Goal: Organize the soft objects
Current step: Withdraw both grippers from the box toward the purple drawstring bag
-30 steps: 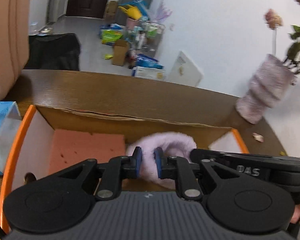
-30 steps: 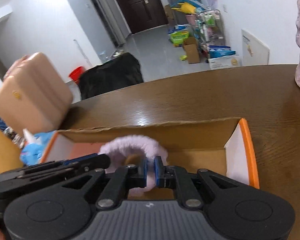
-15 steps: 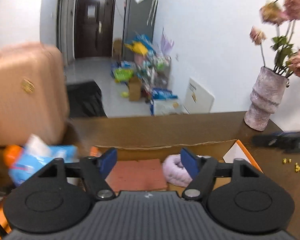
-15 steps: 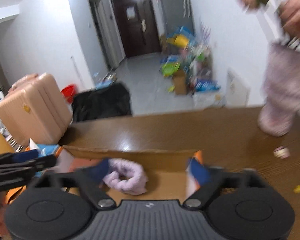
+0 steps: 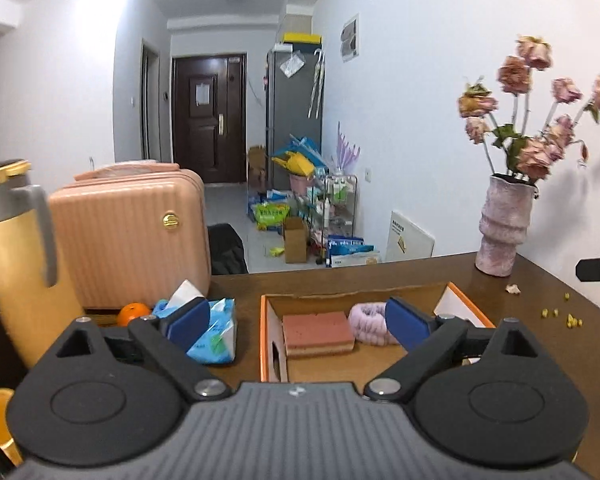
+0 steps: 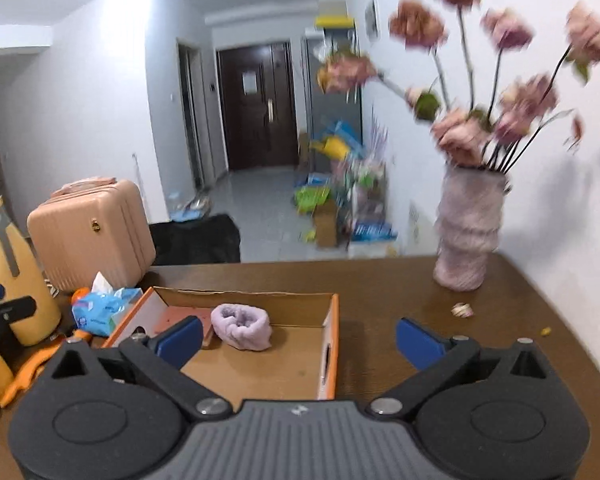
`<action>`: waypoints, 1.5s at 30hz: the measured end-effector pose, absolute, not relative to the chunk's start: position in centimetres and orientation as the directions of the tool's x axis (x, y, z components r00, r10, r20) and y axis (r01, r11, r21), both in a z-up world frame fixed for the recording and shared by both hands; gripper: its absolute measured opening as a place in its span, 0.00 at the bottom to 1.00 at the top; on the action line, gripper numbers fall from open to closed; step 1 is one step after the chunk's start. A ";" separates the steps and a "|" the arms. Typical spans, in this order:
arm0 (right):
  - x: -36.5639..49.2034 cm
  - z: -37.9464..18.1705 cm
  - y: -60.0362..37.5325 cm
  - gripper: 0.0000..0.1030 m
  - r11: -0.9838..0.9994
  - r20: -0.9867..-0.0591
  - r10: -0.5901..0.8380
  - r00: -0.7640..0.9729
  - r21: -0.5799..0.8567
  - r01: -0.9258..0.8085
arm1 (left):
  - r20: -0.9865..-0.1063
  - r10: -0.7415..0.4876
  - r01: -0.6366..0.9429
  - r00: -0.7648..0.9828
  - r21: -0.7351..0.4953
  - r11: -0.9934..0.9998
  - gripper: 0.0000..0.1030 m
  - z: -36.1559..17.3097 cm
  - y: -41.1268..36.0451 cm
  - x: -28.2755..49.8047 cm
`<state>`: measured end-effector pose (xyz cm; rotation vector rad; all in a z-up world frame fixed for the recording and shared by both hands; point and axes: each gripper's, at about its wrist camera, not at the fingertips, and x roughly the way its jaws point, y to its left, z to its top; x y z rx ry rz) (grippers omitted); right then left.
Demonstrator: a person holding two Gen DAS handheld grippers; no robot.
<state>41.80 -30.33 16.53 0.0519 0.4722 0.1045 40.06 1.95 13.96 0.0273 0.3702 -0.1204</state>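
A fluffy lilac headband (image 5: pixel 370 319) (image 6: pixel 242 326) lies in an open cardboard box with orange edges (image 5: pixel 262 340) (image 6: pixel 329 344) on the brown table, next to a pink sponge block (image 5: pixel 317 330) (image 6: pixel 182 316). My left gripper (image 5: pixel 298 320) is open and empty, raised above and in front of the box. My right gripper (image 6: pixel 298 340) is open and empty, raised near the box's front right. Both are well clear of the headband.
A blue tissue pack (image 5: pixel 216 330) (image 6: pixel 100 310), an orange (image 5: pixel 133 313), a pink suitcase (image 5: pixel 128 236) and a yellow jug (image 5: pixel 16 260) stand left of the box. A pink vase with dried flowers (image 5: pixel 504 228) (image 6: pixel 466 232) stands at the back right. Small crumbs (image 5: pixel 556 314) lie on the right.
Both grippers were shut on the lilac headband inside the box. They opened, let it go, and pulled up and back. The headband now lies in the box.
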 end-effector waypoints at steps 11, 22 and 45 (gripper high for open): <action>28.2 8.8 -31.1 1.00 0.977 -0.376 0.190 0.907 0.168 -0.135 | -0.234 -0.102 0.105 0.967 0.000 0.995 1.00 8.6 2.8 24.9; 13.7 0.6 -28.0 1.00 0.979 -0.184 0.166 0.969 0.145 -0.140 | -0.272 -0.090 0.085 0.958 -0.032 0.996 1.00 0.0 3.4 15.0; 20.0 -1.6 -25.1 0.83 0.976 -0.324 0.218 0.921 0.095 -0.198 | -0.415 -0.135 0.114 0.900 -0.076 0.991 1.00 -2.3 2.1 22.1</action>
